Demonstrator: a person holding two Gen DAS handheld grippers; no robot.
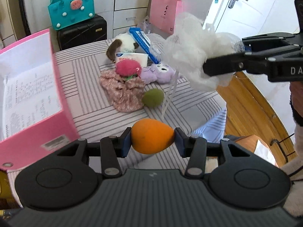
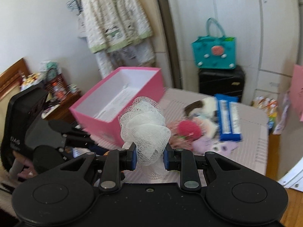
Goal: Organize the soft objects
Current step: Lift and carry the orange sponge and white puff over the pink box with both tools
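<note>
Left gripper (image 1: 153,141) is clamping the orange egg-shaped sponge (image 1: 152,136) above the striped table's (image 1: 90,113) near edge; right gripper (image 2: 149,158) is pinching the white mesh puff (image 2: 144,126) near the pink box (image 2: 121,102).

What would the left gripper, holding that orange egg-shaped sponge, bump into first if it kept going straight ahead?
Probably the green fuzzy ball on the striped tabletop, just beyond the orange egg-shaped sponge in the left gripper; depth is uncertain.

A home bedroom. White wardrobe doors (image 2: 236,19) fill the upper right, with a black suitcase (image 2: 221,82) below them. Pyjamas (image 2: 115,17) hang at upper centre.
</note>
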